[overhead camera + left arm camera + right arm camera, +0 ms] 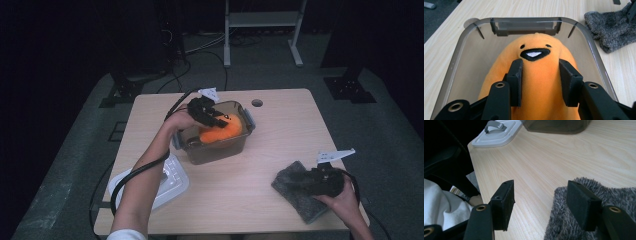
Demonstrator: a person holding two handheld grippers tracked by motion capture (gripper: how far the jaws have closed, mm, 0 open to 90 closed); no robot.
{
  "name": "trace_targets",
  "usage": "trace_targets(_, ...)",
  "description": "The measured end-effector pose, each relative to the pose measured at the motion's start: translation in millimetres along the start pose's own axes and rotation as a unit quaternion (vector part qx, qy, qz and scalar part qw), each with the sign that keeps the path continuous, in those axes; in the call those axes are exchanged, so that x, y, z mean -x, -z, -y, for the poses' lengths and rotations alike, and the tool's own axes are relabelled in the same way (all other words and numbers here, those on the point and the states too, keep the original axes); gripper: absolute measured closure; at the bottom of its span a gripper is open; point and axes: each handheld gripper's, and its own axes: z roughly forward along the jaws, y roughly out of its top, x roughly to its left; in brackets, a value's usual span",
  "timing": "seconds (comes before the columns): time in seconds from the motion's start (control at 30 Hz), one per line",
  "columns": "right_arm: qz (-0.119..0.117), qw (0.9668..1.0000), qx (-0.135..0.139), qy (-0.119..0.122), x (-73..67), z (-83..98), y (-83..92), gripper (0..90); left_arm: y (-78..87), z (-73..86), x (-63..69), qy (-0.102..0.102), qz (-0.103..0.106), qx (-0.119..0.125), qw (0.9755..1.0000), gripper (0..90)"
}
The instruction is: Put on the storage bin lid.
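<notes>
The left gripper (540, 75) has its jaws pressed on the orange plush toy (536, 75) inside the clear container (239, 145), at about 11 o'clock from the worktop (250, 195) centre. At 4 o'clock, the right gripper (540, 202) rests jaws wide over the grey cloth (574, 225), gripping nothing.

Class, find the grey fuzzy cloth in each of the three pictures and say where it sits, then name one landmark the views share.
High view: grey fuzzy cloth lies at lower right, near the table's front edge, partly under the right gripper.
Left gripper view: top right corner, on the table beyond the container's rim.
Right gripper view: bottom right, under the right-hand jaw.
Shared landmark: the smoky clear container.
</notes>
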Motion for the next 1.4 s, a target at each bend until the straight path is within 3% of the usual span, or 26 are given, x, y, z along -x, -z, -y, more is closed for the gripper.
trace_targets(0.37, -0.001, 1.0, 0.0, 0.001, -0.5, -0.4, -0.5, 38.8, -3.4, -0.2, 1.7, -0.007, 0.0, -0.035, 0.9994, 56.8)
trace_targets(0.67, 0.0, 1.0, 0.002, 0.002, -1.5, -0.4, 0.4, 38.8, -4.1, 0.0, 3.4, -0.01, 0.005, -0.049, 0.9988, 53.8)
trace_targets(0.83, -0.001, 1.0, 0.002, 0.003, -2.2, -0.8, 0.1, 38.8, -2.0, 0.6, 4.2, -0.009, 0.007, -0.039, 0.9992, 53.9)
trace_targets(0.93, -0.001, 1.0, -0.001, 0.002, -2.5, -1.0, -1.2, 38.8, 2.6, -1.6, 4.7, -0.005, 0.014, -0.019, 0.9997, 56.9)
trace_targets(1.4, 0.003, 1.0, -0.001, 0.002, -2.9, -0.9, -1.1, 38.8, 31.8, -1.4, 20.0, -0.015, 0.017, 0.027, 0.9994, 48.8)
